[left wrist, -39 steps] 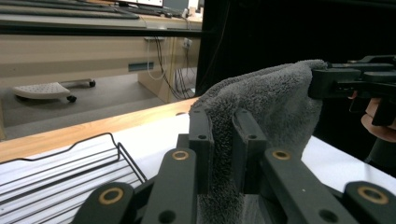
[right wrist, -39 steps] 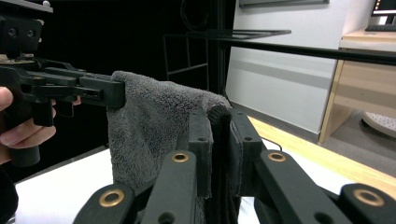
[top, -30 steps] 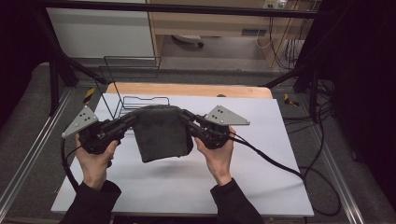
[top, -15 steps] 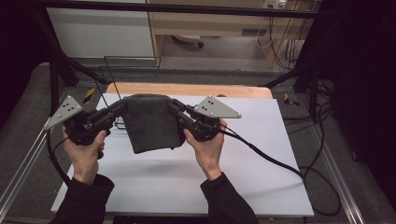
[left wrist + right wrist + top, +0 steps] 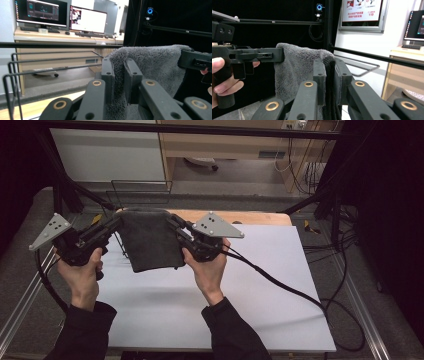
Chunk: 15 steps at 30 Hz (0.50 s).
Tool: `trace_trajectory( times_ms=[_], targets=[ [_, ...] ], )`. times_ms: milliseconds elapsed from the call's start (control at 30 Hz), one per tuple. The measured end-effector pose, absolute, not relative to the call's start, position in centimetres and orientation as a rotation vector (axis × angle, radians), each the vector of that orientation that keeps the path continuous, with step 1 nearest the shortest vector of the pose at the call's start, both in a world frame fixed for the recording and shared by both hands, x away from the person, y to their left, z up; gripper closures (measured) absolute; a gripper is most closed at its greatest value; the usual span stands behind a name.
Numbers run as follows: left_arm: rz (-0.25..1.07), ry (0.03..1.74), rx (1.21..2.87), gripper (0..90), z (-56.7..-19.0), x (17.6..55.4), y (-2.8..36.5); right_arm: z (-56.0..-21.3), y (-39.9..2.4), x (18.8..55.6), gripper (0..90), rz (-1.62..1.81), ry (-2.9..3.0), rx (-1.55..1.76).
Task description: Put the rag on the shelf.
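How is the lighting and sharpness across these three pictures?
High view: dim, dark edges, the white table sheet brightest, the dark grey fluffy towel slightly soft. Left gripper view: bright screens, towel pile crisp. Right gripper view: black backdrop left, bright wall right.

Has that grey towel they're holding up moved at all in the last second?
Yes. The grey towel, pinched by the left gripper and right gripper, has gone up the high view, toward the wire rack; its top edge now reaches the wooden board.

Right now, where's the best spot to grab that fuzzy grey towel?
By its two top corners, one from each side. The grey towel hangs flat and open that way, and the left tongs and right tongs already pinch them.
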<state>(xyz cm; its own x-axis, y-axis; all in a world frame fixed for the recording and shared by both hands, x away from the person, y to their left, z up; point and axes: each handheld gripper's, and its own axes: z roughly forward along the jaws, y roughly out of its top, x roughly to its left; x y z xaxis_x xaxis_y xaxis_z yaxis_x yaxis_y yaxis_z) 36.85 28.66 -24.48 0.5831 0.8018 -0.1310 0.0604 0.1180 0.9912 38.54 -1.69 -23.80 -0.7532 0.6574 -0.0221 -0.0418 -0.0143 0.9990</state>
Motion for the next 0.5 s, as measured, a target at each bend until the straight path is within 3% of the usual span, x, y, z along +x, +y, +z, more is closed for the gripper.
trace_trajectory(
  times_ms=[500],
  targets=[
    [0.698,0.801,1.288,80.2,-21.3,38.1,29.8,-20.6,0.2,40.1,82.3,1.848,1.69,0.606]
  ],
)
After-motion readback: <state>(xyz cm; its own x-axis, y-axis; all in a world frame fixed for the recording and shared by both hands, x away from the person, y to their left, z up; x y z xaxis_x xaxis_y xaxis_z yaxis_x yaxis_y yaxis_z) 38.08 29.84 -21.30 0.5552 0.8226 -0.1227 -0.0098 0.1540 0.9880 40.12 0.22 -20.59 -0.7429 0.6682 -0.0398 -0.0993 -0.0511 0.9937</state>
